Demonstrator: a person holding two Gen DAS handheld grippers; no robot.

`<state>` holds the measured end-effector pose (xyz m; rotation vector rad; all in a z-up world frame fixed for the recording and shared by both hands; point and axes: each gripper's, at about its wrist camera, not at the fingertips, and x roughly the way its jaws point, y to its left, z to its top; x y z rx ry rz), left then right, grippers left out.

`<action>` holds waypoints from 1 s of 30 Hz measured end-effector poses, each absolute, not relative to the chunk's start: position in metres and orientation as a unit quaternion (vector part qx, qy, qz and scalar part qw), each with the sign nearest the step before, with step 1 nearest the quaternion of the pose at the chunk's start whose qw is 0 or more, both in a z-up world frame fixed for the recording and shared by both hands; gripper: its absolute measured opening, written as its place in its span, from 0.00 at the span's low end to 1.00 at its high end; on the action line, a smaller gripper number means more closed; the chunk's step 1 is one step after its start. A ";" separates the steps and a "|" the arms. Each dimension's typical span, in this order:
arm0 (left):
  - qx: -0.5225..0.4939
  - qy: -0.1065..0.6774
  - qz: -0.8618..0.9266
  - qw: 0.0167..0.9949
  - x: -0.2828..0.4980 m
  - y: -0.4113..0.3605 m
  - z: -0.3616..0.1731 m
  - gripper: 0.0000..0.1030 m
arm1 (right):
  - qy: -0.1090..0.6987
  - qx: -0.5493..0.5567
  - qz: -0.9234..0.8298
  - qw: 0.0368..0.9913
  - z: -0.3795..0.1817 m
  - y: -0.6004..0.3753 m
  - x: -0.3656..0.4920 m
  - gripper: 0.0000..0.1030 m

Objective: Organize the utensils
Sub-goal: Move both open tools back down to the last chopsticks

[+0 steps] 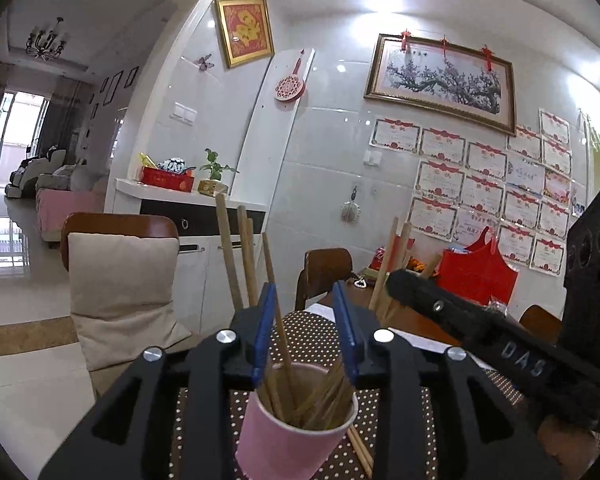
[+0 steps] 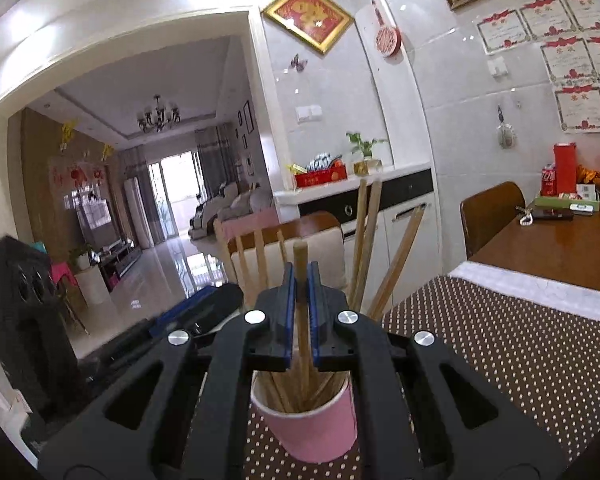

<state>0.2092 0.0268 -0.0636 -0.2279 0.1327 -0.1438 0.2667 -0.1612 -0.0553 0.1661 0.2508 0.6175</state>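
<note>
A home, dining area opening onto a living room. Wooden dining table (image 2: 556, 248) with a dotted brown placemat (image 2: 500, 332), wooden chairs, one with a beige cushion (image 1: 120, 280). White tiled wall carries a framed plum-blossom painting (image 1: 440, 80), a red-and-gold framed picture (image 1: 244, 30) and rows of award certificates (image 1: 480, 184). White sideboard (image 1: 204, 216) holds a potted plant (image 1: 216, 168) and a red box. Through the wide doorway: chandelier (image 2: 158, 114), sofa, TV wall, glossy floor tiles, balcony doors.
</note>
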 end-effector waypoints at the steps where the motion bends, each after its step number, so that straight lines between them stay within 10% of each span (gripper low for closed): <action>1: -0.113 0.069 -0.071 0.989 0.208 0.027 -0.064 0.32 | 0.129 0.079 0.302 0.941 -0.057 -0.160 0.266 0.07; 6: -0.104 0.098 -0.072 0.987 0.199 0.030 -0.066 0.39 | 0.151 0.081 0.287 0.943 -0.066 -0.158 0.261 0.09; 11: -0.104 0.118 -0.067 0.985 0.187 0.031 -0.066 0.43 | 0.149 0.091 0.267 0.948 -0.065 -0.169 0.247 0.46; 30: -0.059 0.288 -0.115 0.949 0.182 -0.020 -0.121 0.50 | 0.255 0.047 0.200 0.945 -0.115 -0.240 0.220 0.58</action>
